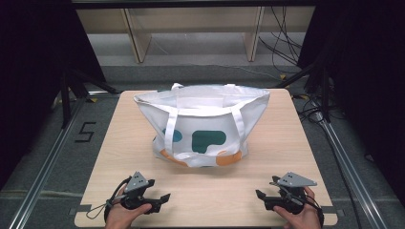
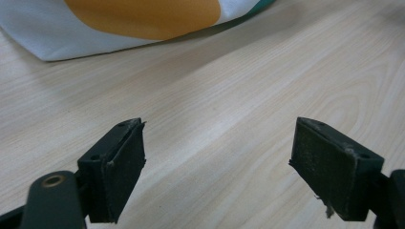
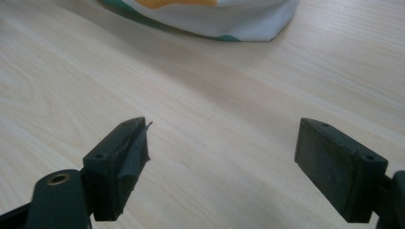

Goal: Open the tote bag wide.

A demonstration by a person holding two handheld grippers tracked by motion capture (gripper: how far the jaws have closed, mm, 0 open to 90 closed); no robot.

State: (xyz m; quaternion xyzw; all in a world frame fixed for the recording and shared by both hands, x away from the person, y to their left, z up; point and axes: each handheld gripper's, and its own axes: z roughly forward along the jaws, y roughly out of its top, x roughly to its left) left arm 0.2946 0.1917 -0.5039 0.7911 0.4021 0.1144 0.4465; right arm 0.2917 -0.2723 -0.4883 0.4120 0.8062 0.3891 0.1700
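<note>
A white tote bag [image 1: 203,124] with teal and orange patches stands open-mouthed in the middle of the wooden table [image 1: 119,143], its two white handles hanging down its front. My left gripper [image 1: 165,198] rests low near the front edge at the left, open and holding nothing. My right gripper [image 1: 259,195] sits near the front edge at the right, also open and holding nothing. The bag's bottom edge, with an orange patch [image 2: 143,16], lies ahead of the left gripper [image 2: 217,167]. The bag's lower corner [image 3: 224,19] lies beyond the right gripper [image 3: 222,169].
The table's front edge runs just under both hands. Metal rails [image 1: 47,167] flank the table on the floor, with tripod legs at the left and cables at the right. A wooden shelf frame [image 1: 191,28] stands behind the table.
</note>
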